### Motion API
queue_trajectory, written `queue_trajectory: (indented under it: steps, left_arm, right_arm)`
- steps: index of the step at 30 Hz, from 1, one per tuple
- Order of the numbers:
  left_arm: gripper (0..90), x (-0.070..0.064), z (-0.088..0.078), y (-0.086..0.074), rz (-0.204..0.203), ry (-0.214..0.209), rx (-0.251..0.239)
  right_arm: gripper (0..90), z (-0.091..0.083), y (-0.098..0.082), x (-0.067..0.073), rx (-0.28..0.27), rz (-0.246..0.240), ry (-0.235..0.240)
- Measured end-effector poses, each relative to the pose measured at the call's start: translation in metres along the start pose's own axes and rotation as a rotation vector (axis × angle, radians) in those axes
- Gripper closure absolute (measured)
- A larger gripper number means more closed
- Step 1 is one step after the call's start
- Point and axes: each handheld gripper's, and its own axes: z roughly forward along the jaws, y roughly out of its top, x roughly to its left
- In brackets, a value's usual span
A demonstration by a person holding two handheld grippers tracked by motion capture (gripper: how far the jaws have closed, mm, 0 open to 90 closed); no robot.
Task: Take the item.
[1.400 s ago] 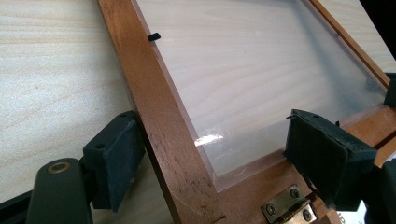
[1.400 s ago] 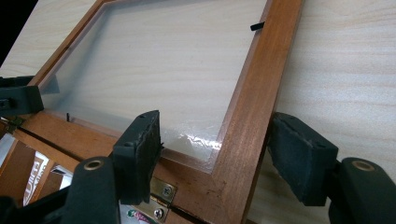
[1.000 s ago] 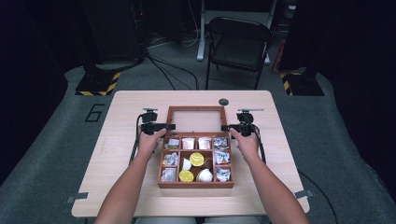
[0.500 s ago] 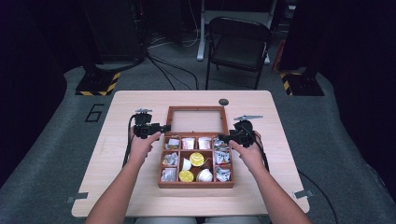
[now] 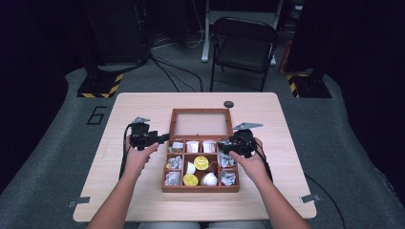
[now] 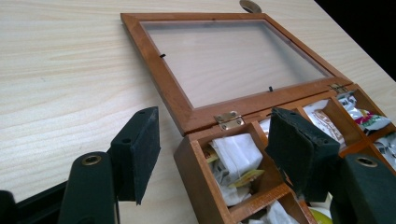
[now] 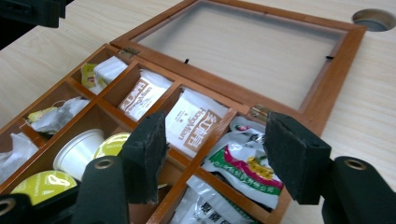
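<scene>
The wooden box [image 5: 200, 164] lies at the middle of the worktop [image 5: 143, 107], its glazed lid [image 5: 201, 123] folded flat behind it. The left tongs [image 6: 212, 154] are part open astride the box's near corner wall, nothing pressed; their jaws have just been closing. The right tongs [image 7: 217, 156] are held part open and empty above the sachets [image 7: 196, 126]. One packet should be singled out and approached squarely, clear of the dividers.

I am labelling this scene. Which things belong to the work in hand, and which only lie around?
In the work:
- wooden box
- its open glass lid
- left tongs
- right tongs

Lying around:
- chair
- round table hole
</scene>
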Motion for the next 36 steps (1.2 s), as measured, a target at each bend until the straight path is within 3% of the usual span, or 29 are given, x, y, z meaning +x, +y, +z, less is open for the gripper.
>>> queue_trajectory:
  steps: [5,13,21,22,28,36]
  left_arm:
    - [33.3,-0.004,-0.004,-0.001,0.017,0.007,-0.012]
    - [33.3,-0.008,-0.011,-0.005,0.038,-0.012,-0.011]
    - [32.4,0.0,-0.019,-0.008,0.022,-0.003,-0.028]
    - [32.4,0.002,-0.022,-0.008,0.011,0.001,-0.046]
    - [32.3,0.002,-0.026,-0.008,0.004,0.003,-0.057]
    - [32.3,0.0,-0.024,-0.009,0.012,-0.004,-0.053]
  right_arm:
    - [38.0,0.004,-0.005,0.004,0.013,-0.032,0.002]
    - [40.0,0.015,-0.006,0.02,0.042,-0.043,0.083]
    - [44.7,0.024,-0.004,0.029,0.057,-0.075,0.129]
    - [44.9,0.03,-0.006,0.034,0.077,-0.105,0.136]
    - [44.5,0.037,-0.011,0.047,0.11,-0.152,0.159]
    - [42.2,0.041,-0.016,0.048,0.144,-0.112,0.175]
